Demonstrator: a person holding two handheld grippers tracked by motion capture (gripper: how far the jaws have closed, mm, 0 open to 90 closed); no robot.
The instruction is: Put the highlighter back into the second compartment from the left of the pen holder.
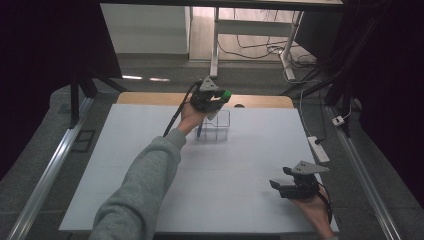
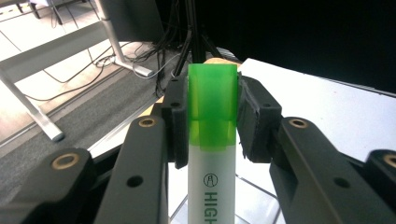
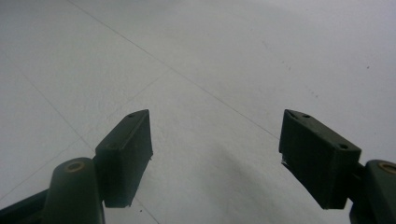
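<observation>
A highlighter (image 2: 211, 140) with a green cap and white body stands between my left gripper's (image 2: 211, 112) pads, which press on both sides of the cap. From above, the left gripper (image 1: 219, 96) hovers over a clear plastic container (image 1: 216, 127) at the far middle of the white table (image 1: 150, 160), the green cap (image 1: 226, 94) sticking out past the jaws. A blue pen (image 1: 199, 131) leans inside the container. My right gripper (image 1: 278, 186) rests near the front right edge, and its jaws (image 3: 215, 154) stand wide apart over bare table.
A wooden strip (image 1: 150, 98) runs along the table's far edge. A white power strip (image 1: 318, 148) lies off the right side. Metal rails (image 1: 45, 180) flank the table. Desk legs and cables (image 1: 260, 47) stand on the floor beyond.
</observation>
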